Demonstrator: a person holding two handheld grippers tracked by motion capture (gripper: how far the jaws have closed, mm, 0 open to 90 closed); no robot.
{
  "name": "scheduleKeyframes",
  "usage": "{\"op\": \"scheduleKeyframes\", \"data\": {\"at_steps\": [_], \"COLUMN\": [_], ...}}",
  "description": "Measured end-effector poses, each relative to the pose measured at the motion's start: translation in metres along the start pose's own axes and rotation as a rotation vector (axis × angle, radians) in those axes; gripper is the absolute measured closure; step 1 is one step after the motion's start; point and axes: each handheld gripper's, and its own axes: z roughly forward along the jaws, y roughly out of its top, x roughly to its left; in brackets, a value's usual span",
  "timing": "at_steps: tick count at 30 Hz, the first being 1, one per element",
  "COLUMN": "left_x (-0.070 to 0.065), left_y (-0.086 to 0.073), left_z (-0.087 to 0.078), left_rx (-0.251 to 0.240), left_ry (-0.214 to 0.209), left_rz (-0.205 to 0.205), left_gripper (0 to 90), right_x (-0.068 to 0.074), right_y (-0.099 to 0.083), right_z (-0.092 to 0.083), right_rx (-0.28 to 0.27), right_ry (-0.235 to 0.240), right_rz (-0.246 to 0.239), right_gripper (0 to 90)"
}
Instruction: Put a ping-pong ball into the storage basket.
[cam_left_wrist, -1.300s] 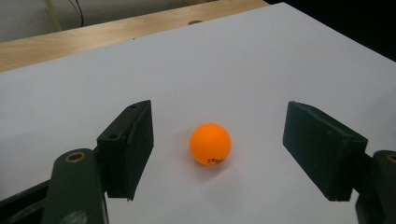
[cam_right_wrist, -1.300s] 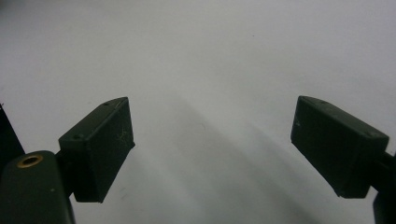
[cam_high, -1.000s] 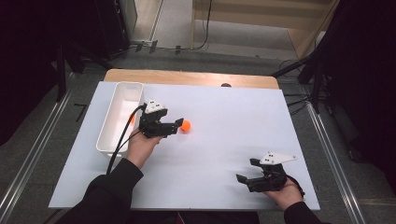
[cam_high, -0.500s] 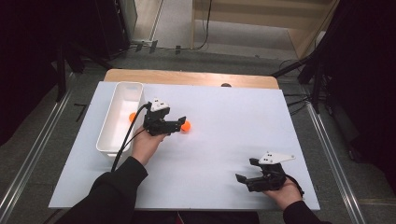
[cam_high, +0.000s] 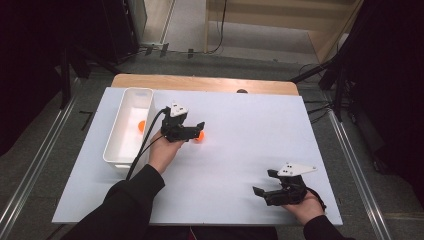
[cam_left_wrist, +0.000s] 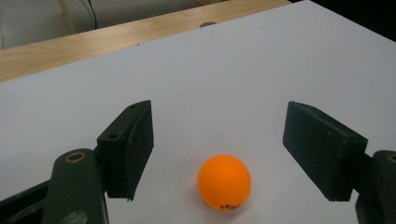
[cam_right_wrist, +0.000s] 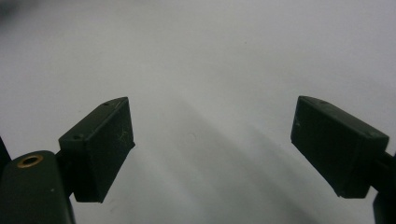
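Note:
An orange ball lies on the white table sheet, between the wide-apart jaws of my left gripper, touching neither. From above, that ball peeks out at the tip of the left gripper, which is open. A second orange ball rests inside the white tray at the left. My right gripper stands open near the front right of the sheet, and its own view has only bare sheet between the jaws.
The white sheet covers most of a wooden table whose bare strip runs along the far edge. A small dark spot sits at that far edge. Dark stands and cables ring the table on the floor.
My left gripper has moved forward and right, from beside the tray toward the loose ball, which now lies between its jaws. The right gripper has stayed put.

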Motion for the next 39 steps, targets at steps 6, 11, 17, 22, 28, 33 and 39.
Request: {"op": "scheduleKeyframes", "data": {"at_steps": [6, 11, 17, 22, 28, 33, 39], "left_x": [0.000, 0.000, 0.000, -0.003, -0.007, -0.007, -0.005], "left_y": [0.002, 0.003, 0.007, 0.007, 0.004, -0.001, -0.004], "left_z": [0.005, 0.010, 0.015, 0.018, 0.020, 0.023, 0.024], "left_rx": [-0.003, -0.002, -0.001, -0.005, -0.009, 0.002, 0.008], "left_ry": [0.007, 0.011, -0.004, -0.013, -0.034, -0.038, -0.027], "left_rz": [-0.002, -0.006, 0.008, 0.010, 0.037, 0.022, 0.028], "left_gripper": [25.0, 25.0, 25.0, 25.0, 25.0, 24.8, 24.8], "right_x": [0.000, 0.000, 0.001, 0.001, 0.001, 0.001, 0.002], "right_y": [0.000, 0.000, 0.000, -0.001, -0.001, -0.001, -0.001], "right_z": [0.000, 0.000, 0.001, 0.001, 0.001, 0.002, 0.002], "right_rx": [0.001, 0.002, 0.011, 0.012, 0.013, 0.013, 0.013], "right_ry": [0.002, 0.002, 0.001, 0.001, 0.000, 0.001, 0.002], "right_rz": [0.002, 0.002, 0.005, 0.003, 0.004, 0.000, -0.001], "right_gripper": [11.7, 11.7, 11.7, 11.7, 11.7, 11.7, 11.7]}}
